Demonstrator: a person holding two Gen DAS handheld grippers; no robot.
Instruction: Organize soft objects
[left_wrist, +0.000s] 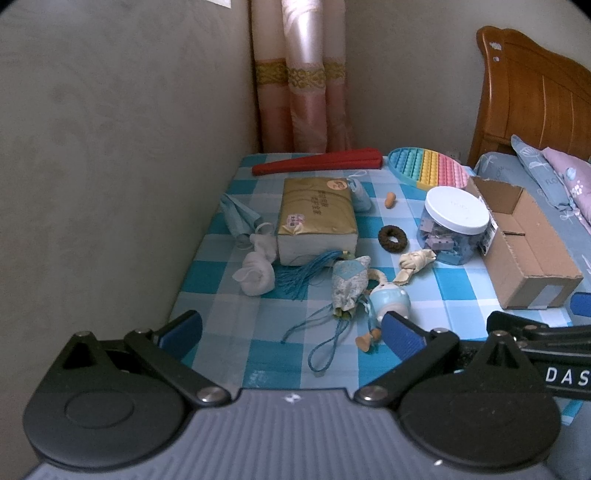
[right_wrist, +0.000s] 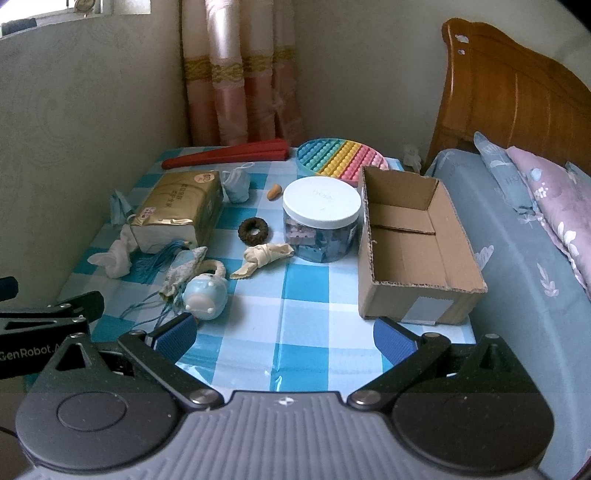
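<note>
- Soft objects lay scattered over the left half of a blue-and-white checked tabletop (right_wrist: 306, 295): a pale-blue plush toy (right_wrist: 205, 293) at the near edge of the clutter, a patterned fabric sachet (left_wrist: 349, 286) with blue cords touching it, a white knotted cloth (left_wrist: 256, 271) to the left, and a cream knotted cloth (right_wrist: 264, 258) nearer the middle.
- A dark ring-shaped scrunchie (right_wrist: 253, 230) sat between a gold tissue pack (right_wrist: 177, 212) and a white-lidded clear jar (right_wrist: 321, 221).
- An open cardboard box (right_wrist: 413, 243) stood at the tabletop's right edge, just beside the jar; the right wrist view looked into its bare interior, while the left wrist view showed mostly its outer side.
- The left claw (left_wrist: 291, 330) hung released above the near edge, holding nothing, one pad close to the plush toy; only the left wrist view showed a small orange piece (left_wrist: 367, 339) beside that pad.
- The right claw (right_wrist: 284, 338) was likewise spread wide and empty, over bare checked cloth before the box.
- A red folded fan (left_wrist: 317, 164) and a rainbow bubble pad (right_wrist: 341, 158) lay at the far end.
- The right wrist view showed a bed (right_wrist: 517, 277) with floral pillows beside the tabletop.
</note>
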